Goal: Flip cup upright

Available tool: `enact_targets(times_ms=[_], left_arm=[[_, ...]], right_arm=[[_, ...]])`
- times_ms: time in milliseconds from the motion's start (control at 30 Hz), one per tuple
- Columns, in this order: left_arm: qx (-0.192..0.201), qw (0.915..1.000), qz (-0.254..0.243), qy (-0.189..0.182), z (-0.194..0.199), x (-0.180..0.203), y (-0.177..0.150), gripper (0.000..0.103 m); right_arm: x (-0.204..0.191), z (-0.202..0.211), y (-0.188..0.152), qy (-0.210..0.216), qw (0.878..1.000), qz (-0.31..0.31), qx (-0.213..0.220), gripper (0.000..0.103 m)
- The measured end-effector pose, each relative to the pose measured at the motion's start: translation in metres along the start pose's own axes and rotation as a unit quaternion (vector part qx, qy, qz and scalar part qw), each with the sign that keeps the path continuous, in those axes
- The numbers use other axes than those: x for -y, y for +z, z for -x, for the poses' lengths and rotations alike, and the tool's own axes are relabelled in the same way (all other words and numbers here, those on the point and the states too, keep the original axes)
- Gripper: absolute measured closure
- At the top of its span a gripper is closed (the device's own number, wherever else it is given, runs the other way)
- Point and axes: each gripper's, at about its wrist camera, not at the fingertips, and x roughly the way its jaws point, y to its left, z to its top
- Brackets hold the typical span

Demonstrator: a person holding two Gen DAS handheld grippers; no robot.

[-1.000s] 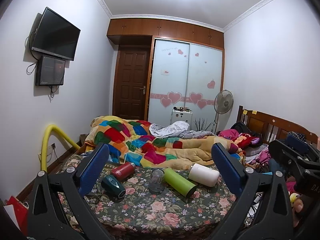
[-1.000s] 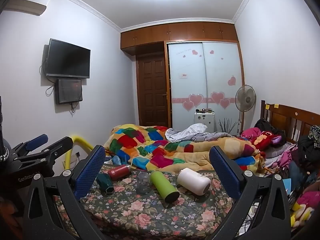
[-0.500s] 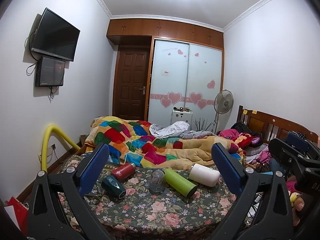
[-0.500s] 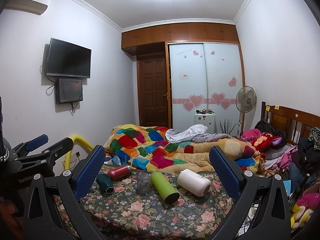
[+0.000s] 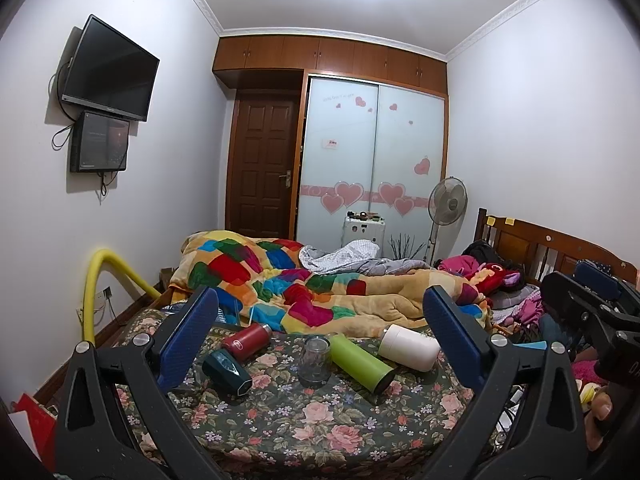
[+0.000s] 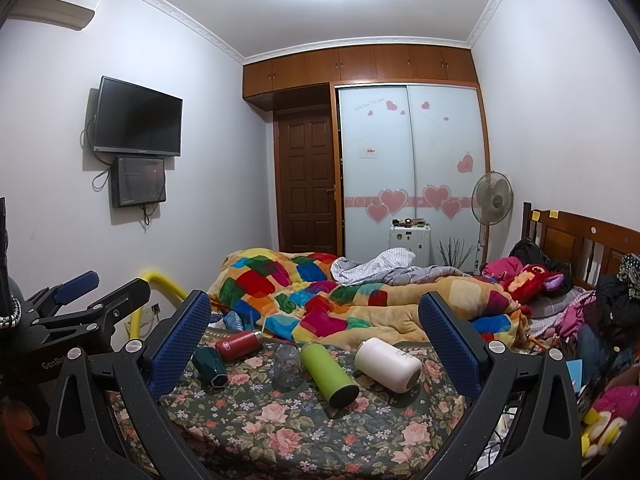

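The clear glass cup [image 5: 315, 361] stands mouth down on the flowered bedspread [image 5: 304, 420], between the dark green cup [image 5: 227, 372] and the lime bottle [image 5: 361, 363]. Compared with a second ago, almost nothing has moved. The left gripper [image 5: 320, 340] and right gripper [image 6: 314, 338] hover well back, jaws wide and empty, so the reach is probably not begun.

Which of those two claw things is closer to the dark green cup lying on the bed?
Left. The left gripper hangs open short of the dark green cup, which lies just inside its left finger. The right gripper is off to the right, farther; neither touches it.
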Motion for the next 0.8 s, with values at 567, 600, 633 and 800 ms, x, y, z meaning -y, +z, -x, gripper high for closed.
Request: enact_targets(times_ms=[567,600,633,800], left_arm=[[-0.002,1.0,0.001,-0.002,-0.0017,0.0006,-0.0007,0.0],[-0.002,1.0,0.002,-0.002,-0.0021,0.0009,-0.0012,0.0],[-0.002,1.0,0.002,-0.002,-0.0028,0.0007,-0.0016,0.0],[-0.005,1.0,0.0,0.0,-0.0073,0.0001,-0.0042,0.0]], right_arm=[[-0.0019,-0.0025,0.0015,0.001,1.0,0.0,-0.002,0.0],[-0.0021,-0.0027,0.0016,0.001,1.0,0.0,-0.002,0.0],[-0.0021,-0.0029,0.0015,0.001,1.0,0.0,-0.003,0.0],[0.0013,-0.0073,-0.0039,0.0,1.0,-0.001,-0.009,0.0]])
